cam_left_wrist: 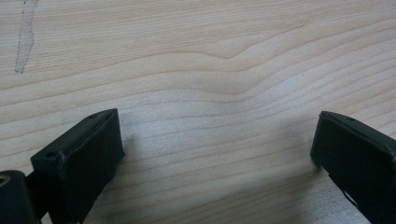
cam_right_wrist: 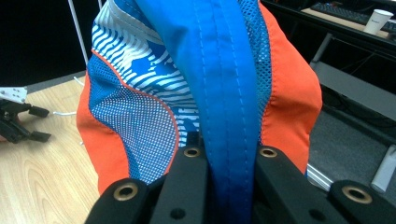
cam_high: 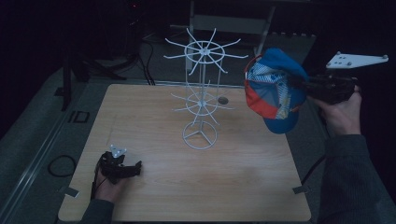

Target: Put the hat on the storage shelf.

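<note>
A blue, orange and white cap [cam_high: 273,91] hangs in the air beyond the table's right edge, to the right of a white wire rack [cam_high: 201,88] with two tiers of spokes. My right gripper [cam_high: 299,85] is shut on the cap, and in the right gripper view its jaws pinch a blue strip of the cap [cam_right_wrist: 229,116]. My left gripper [cam_high: 135,169] rests on the wooden table [cam_high: 154,116] at the front left, open, with bare wood between its fingers [cam_left_wrist: 84,158].
The rack stands on a round base [cam_high: 200,135] in the middle of the table. A small dark hole [cam_high: 223,100] sits behind it. The table's right edge [cam_high: 292,154] lies under the cap. Dark cables and frames run behind the table.
</note>
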Tool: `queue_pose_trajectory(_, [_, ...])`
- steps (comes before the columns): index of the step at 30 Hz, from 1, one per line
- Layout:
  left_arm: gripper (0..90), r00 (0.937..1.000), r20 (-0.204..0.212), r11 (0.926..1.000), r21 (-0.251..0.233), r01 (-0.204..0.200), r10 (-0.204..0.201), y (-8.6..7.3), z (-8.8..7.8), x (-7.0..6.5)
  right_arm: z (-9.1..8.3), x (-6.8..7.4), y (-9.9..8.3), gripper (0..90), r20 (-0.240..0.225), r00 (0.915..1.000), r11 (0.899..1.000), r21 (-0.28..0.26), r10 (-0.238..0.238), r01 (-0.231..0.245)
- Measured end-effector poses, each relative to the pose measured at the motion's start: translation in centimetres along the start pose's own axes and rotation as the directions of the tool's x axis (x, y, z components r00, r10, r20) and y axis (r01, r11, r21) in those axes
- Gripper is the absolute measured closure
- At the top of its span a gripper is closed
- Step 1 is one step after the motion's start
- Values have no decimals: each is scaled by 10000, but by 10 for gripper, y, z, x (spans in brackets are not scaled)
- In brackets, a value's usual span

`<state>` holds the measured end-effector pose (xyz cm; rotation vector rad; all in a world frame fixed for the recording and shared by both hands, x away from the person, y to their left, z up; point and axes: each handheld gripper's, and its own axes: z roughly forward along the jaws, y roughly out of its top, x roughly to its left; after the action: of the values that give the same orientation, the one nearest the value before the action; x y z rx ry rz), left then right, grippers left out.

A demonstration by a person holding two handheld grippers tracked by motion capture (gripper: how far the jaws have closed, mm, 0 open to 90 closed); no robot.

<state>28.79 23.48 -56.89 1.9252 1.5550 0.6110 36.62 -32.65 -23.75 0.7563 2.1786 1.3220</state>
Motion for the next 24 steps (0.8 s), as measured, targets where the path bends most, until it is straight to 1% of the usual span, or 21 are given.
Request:
queue_pose_trajectory(9, [27, 10000, 2, 10000, -1, -4, 4, 0, 0, 0, -2, -1, 0, 884, -23, 9999, 9992, -360, 169, -170])
queue_pose_trajectory(18, [27, 10000, 0, 10000, -1, -1, 1, 0, 0, 0, -4, 0, 1, 884, 86, 9999, 9991, -401, 113, -109])
queue_pose_trajectory(24, [27, 10000, 7, 10000, 11, -3, 3, 0, 0, 0, -5, 0, 0, 884, 135, 9996, 9975, -662, 257, -248])
